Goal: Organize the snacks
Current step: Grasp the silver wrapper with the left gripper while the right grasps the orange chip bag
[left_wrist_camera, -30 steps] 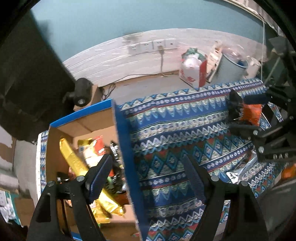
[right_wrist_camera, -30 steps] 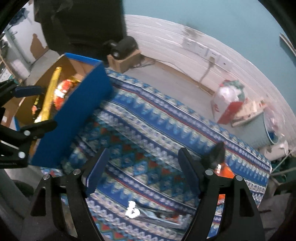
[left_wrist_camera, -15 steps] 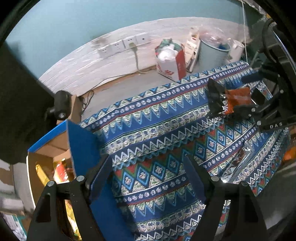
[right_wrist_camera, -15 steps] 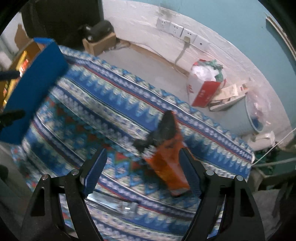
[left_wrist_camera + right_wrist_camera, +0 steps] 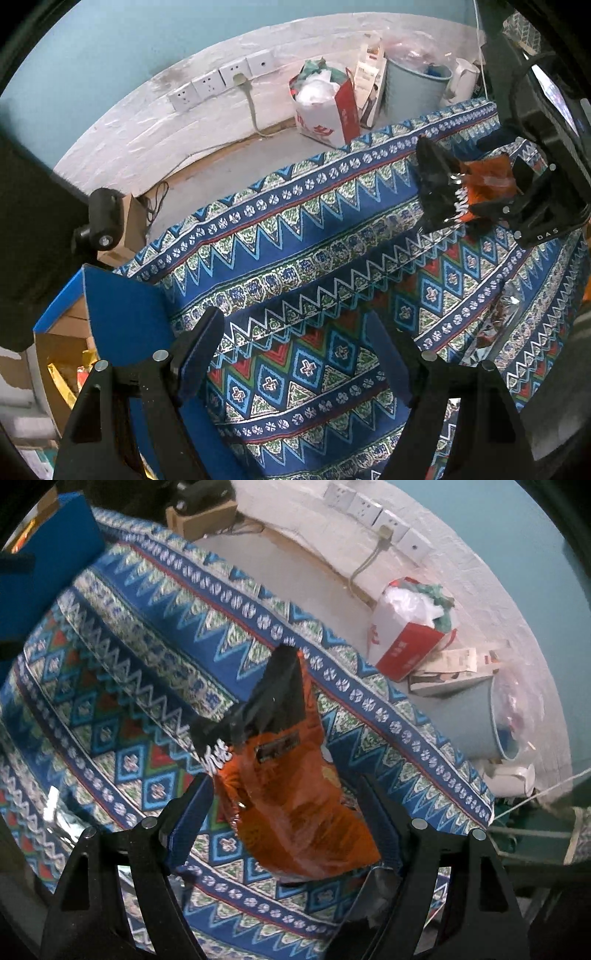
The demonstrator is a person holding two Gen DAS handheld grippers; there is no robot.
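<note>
An orange and black snack bag (image 5: 284, 771) lies on the patterned blue tablecloth (image 5: 147, 686), between the wide-apart fingers of my right gripper (image 5: 284, 812). The fingers stand either side of the bag without pinching it. The left wrist view shows the same bag (image 5: 465, 184) at the far right with the right gripper around it. My left gripper (image 5: 295, 354) is open and empty over the cloth. A blue cardboard box (image 5: 122, 325) holding several snack packets stands at the left, beside the left gripper.
A silvery snack wrapper (image 5: 506, 314) lies at the table's right edge. Behind the table on the floor are a red and white bag (image 5: 328, 107), a pale bin (image 5: 413, 88) and a wall with sockets (image 5: 221, 77). A small camera on a carton (image 5: 103, 218) stands behind the box.
My right gripper has moved onto the orange bag, which now lies between its open fingers. My left gripper has swung right, away from the box and over the cloth.
</note>
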